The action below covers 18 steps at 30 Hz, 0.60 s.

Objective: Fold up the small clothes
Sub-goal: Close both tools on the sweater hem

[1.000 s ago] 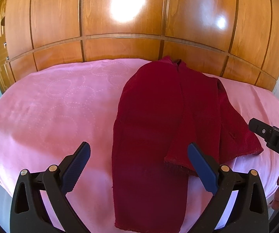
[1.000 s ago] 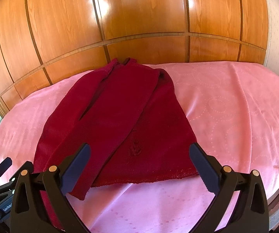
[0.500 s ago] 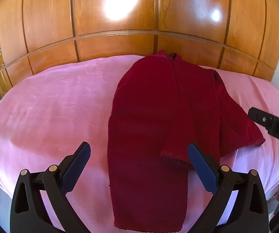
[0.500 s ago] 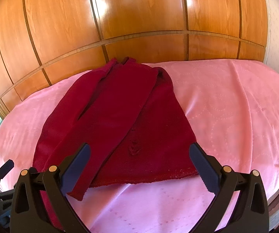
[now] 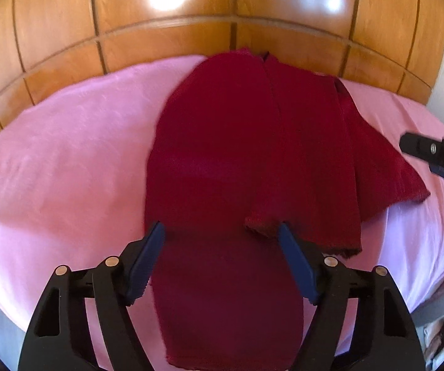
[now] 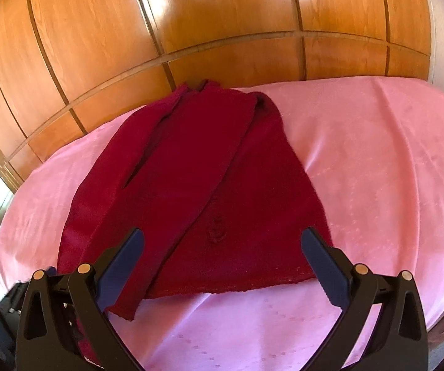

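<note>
Wooden panelling (image 6: 222, 24) backs one pink bedspread (image 6: 376, 167) bearing one dark red garment (image 5: 246, 160) at frame centre, beneath two wide-spread grippers, left (image 5: 222, 266) and right (image 6: 222, 266), both holding nothing.

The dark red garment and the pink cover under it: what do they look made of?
Dark red garment: seemingly a soft, matte knit or fleece, with a fuzzy surface and rough hem; the exact fibre is unclear. Pink cover: likely smooth woven fabric, given its slight sheen and faint woven dotted circles.
</note>
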Each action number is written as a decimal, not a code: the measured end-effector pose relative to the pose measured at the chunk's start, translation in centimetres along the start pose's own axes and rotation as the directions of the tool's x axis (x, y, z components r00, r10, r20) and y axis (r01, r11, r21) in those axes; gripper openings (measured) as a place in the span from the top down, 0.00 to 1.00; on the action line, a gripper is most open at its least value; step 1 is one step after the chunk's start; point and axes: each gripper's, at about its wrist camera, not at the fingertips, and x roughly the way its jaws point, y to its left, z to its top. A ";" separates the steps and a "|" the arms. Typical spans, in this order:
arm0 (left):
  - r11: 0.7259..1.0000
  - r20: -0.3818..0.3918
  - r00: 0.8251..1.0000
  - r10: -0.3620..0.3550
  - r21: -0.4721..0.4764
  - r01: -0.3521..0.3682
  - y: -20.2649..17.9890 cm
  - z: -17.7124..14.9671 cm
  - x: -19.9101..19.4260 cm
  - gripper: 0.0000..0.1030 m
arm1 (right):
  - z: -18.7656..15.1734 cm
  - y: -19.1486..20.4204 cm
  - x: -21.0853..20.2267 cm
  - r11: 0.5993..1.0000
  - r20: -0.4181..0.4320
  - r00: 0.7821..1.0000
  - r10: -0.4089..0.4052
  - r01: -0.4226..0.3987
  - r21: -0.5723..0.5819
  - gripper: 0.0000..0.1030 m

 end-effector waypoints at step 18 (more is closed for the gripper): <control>0.974 0.091 0.977 -0.194 -0.100 0.203 5.3 0.4 -3.5 0.98 | 1.0 3.6 6.4 0.971 -0.149 0.963 0.224 -0.234 -0.056 0.90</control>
